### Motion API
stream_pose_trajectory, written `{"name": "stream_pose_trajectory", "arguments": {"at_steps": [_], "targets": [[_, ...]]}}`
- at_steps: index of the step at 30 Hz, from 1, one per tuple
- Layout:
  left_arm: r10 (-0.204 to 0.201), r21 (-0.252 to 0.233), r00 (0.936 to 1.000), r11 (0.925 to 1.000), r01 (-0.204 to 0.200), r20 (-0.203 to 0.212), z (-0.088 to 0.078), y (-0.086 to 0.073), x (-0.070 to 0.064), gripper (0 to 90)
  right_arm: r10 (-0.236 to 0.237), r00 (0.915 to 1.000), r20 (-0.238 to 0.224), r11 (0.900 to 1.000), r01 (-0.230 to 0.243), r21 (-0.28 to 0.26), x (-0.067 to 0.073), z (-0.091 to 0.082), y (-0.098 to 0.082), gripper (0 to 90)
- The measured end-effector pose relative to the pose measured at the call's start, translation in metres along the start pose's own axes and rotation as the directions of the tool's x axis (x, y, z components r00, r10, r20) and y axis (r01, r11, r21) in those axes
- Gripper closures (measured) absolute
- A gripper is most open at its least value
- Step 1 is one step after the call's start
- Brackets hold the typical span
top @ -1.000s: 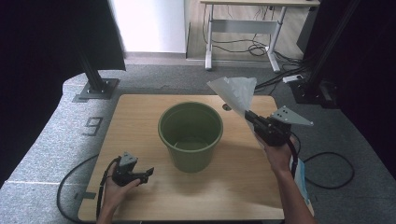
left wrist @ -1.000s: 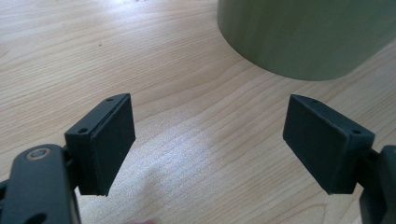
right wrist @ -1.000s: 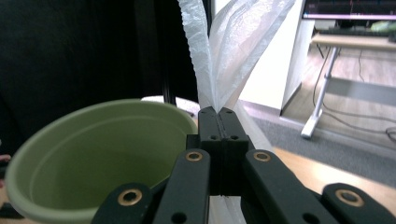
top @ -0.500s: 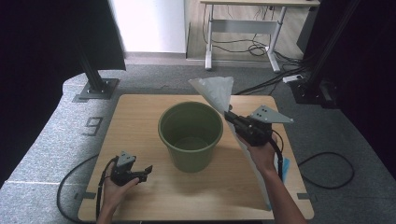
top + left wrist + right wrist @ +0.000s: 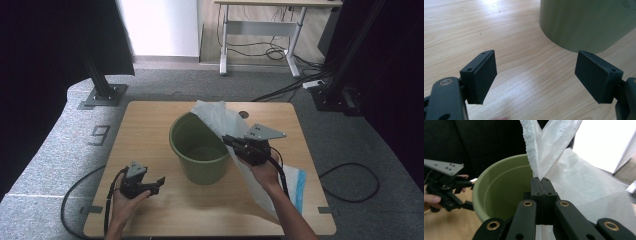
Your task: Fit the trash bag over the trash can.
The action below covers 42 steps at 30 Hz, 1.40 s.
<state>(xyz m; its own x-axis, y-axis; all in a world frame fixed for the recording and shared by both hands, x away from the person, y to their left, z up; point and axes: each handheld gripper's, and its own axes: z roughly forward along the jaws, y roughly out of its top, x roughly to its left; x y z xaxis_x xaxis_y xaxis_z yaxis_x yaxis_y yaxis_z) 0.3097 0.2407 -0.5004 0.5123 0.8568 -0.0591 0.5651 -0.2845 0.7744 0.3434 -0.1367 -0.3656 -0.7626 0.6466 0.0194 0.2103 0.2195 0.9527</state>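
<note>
**Bag pinched at the bucket's rim, left gripper waiting wide**

Nearest me, my left gripper [image 5: 159, 181] sits low on the wooden table [image 5: 150, 125], jaws spread wide apart with nothing between them. In the left gripper view the bare wood grain runs between my two black pads [image 5: 484, 77], and the green bucket [image 5: 586, 22] stands just beyond them, near but not touching.

Up on the other side, my right gripper [image 5: 226, 139] has its jaws pressed tight together on the white plastic bag [image 5: 220, 117]. In the right gripper view the thin crinkled film fans up out of the clamped tips, right over the near rim of the bucket. From the high view the bag drapes down past my right hand along the bucket's right side and lies across the table toward the front edge. Something flat and blue-white [image 5: 298, 182] lies beside my right forearm; I can't make out any print on it.

The bucket stands upright at the table's middle, squarely between my two grippers.

Off the table on the grey floor to the left, a large "9" [image 5: 100, 135] is marked, the one bit of writing I can read. Farther back: a black stand foot [image 5: 102, 95], trailing cables [image 5: 280, 92], and a desk frame [image 5: 260, 35].
</note>
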Motion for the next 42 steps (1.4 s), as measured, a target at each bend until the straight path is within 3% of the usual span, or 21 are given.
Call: {"name": "stream_pose_trajectory", "arguments": {"at_steps": [5, 10, 14, 21, 25, 31, 37, 42], "targets": [[-0.005, 0.000, 1.0000, 1.0000, 0.005, 0.004, 0.000, 0.000, 0.000, 17.4, -0.021, 0.9993, -0.030, 1.000, 0.022, 0.015, 0.006, 0.006, -0.005, 88.5], [-0.010, 0.001, 0.9999, 1.0000, 0.010, 0.004, 0.001, -0.001, 0.001, 17.4, -0.008, 0.9981, -0.061, 1.000, 0.009, 0.025, 0.006, 0.008, -0.009, 85.5], [-0.006, 0.013, 1.0000, 0.9999, 0.006, 0.003, 0.003, -0.002, 0.001, 17.4, -0.008, 0.9973, -0.073, 1.000, 0.010, 0.017, 0.005, 0.005, -0.011, 73.4], [-0.007, 0.012, 1.0000, 0.9999, 0.007, 0.004, 0.003, -0.001, 0.000, 17.4, -0.022, 0.9996, -0.017, 0.998, 0.021, -0.054, 0.010, -0.013, -0.009, 47.0], [-0.010, 0.012, 0.9999, 0.9999, 0.010, 0.006, 0.003, -0.001, 0.000, 17.4, -0.021, 0.9997, 0.012, 0.998, 0.022, -0.057, 0.013, -0.027, -0.014, 38.3], [-0.011, 0.015, 0.9999, 0.9998, 0.010, 0.006, 0.003, -0.001, 0.000, 17.4, 0.011, 0.9984, 0.056, 0.999, -0.009, -0.044, 0.006, -0.047, -0.040, 33.1], [-0.016, 0.017, 0.9999, 0.9997, 0.016, 0.006, 0.005, -0.001, -0.001, 17.4, 0.086, 0.9930, 0.080, 0.996, -0.084, -0.030, -0.004, -0.059, -0.074, 31.3], [-0.024, 0.012, 0.9997, 0.9996, 0.024, 0.007, 0.004, -0.001, -0.002, 17.3, 0.094, 0.9907, 0.098, 0.995, -0.096, 0.010, 0.000, -0.063, -0.100, 29.7]]}}
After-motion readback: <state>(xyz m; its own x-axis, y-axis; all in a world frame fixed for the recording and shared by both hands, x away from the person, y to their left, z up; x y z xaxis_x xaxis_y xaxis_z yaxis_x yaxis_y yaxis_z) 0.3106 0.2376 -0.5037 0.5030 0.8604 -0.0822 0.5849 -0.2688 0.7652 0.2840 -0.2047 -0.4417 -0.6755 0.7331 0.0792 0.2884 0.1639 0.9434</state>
